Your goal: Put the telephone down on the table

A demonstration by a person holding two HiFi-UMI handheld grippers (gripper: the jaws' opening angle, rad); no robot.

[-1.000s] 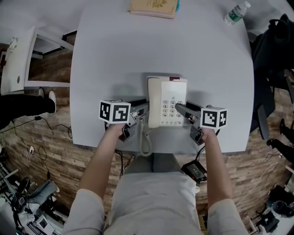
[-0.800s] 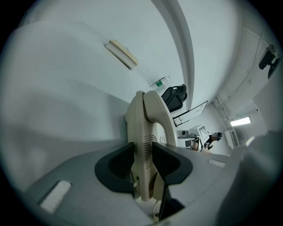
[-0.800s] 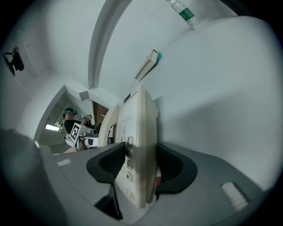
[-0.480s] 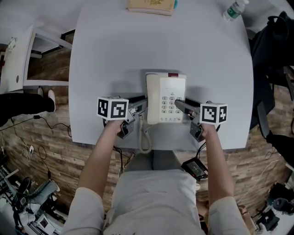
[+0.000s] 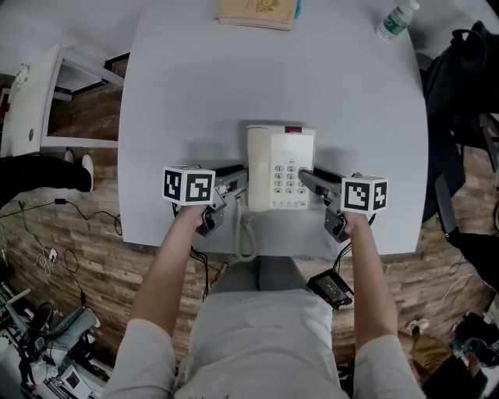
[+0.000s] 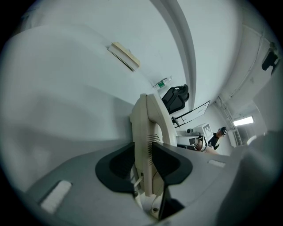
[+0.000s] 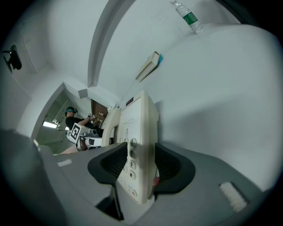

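Head view is showing a book (image 5: pixel 259 11) and bottle (image 5: pixel 394 21) at the table's (image 5: pixel 195 93) far edge, the telephone (image 5: pixel 281 156) lying keypad-up near the front edge, long axis running front to back, left gripper (image 5: pixel 240 181) jaws clamping its handset side, right gripper (image 5: pixel 306 179) jaws, just closing, pressing its keypad side.

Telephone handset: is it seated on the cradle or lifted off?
Seated: the head view shows the handset lying flat along the left side of the telephone, not raised from it.
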